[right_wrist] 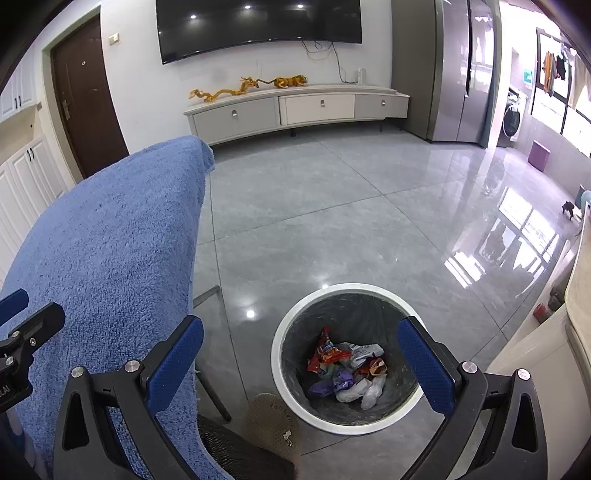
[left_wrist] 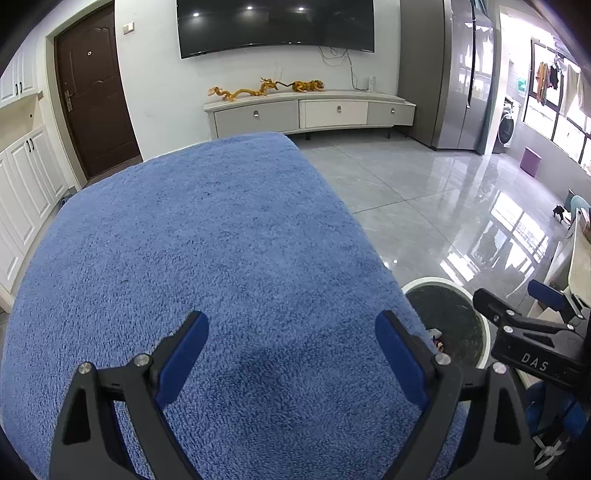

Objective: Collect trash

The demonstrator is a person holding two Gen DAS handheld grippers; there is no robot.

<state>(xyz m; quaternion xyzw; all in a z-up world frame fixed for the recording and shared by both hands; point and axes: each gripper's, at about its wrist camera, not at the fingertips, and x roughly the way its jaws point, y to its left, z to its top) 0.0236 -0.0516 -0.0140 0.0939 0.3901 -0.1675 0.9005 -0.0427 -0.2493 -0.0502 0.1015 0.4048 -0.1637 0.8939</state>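
Nearest to us, our left claw (left_wrist: 291, 354) hangs over the blue towel (left_wrist: 207, 258), its blue-padded fingers (left_wrist: 183, 363) spread wide with nothing between them. The towel covers the whole desk top under it, and no trash lies on the cloth that we can see.

Our right claw (right_wrist: 301, 369) is spread just as wide and also holds nothing. It hangs above the floor (right_wrist: 332, 229) to the right of the towel's edge, tilted down over the bin (right_wrist: 291, 321). Between its fingers we look straight into the bin, a round one with a white rim and a dark liner, standing on the grey tiles just beside the desk. The trash (right_wrist: 347, 369) lies at the bottom of it: a red snack wrapper, a purple one, and several crumpled white and clear pieces, piled together. A tan slipper (right_wrist: 271, 421) sits on the floor touching the bin's near rim.

From the left wrist view the bin (left_wrist: 484, 325) shows only partly, past the towel's right edge, with the right claw (left_wrist: 524, 306) beside it.

Farther off, across the shiny tiles, a low cabinet (right_wrist: 295, 110) stands against the wall with golden figurines (right_wrist: 243, 88) on top and a television (right_wrist: 258, 26) above. A brown door (right_wrist: 86, 99) is at the left.
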